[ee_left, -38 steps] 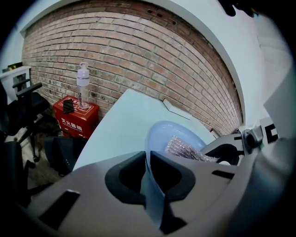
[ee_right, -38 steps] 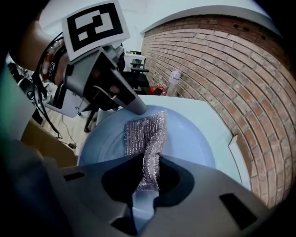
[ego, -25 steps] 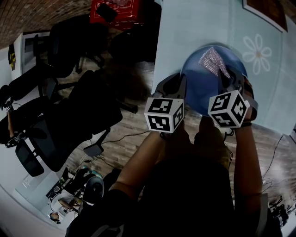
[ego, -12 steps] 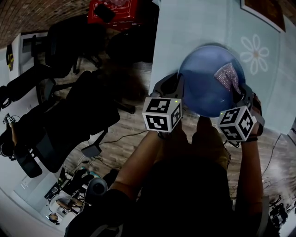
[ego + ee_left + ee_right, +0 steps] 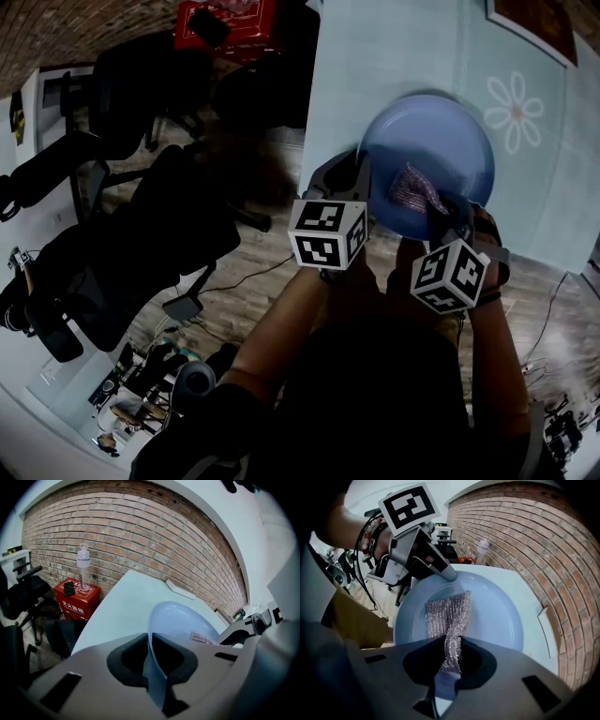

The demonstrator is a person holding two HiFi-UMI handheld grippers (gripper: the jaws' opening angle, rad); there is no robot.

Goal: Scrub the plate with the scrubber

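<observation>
A blue plate (image 5: 441,150) is held at the table's near edge. My left gripper (image 5: 361,187) is shut on the plate's left rim; in the left gripper view that rim (image 5: 154,667) runs edge-on between the jaws. My right gripper (image 5: 448,214) is shut on a silvery mesh scrubber (image 5: 412,190), which lies on the near part of the plate's face. From the right gripper view the scrubber (image 5: 449,620) spreads out flat on the plate (image 5: 497,616), and the left gripper (image 5: 449,575) bites the rim at the far left.
The pale blue table (image 5: 394,56) carries a white flower print (image 5: 514,111) to the plate's right. Dark office chairs (image 5: 141,234) crowd the floor on the left. A red box (image 5: 75,603) with a bottle (image 5: 83,569) on it stands by the brick wall.
The right gripper dragged the scrubber from the plate's far middle to its right side, then back towards its near middle. The left gripper and the plate stayed put.
</observation>
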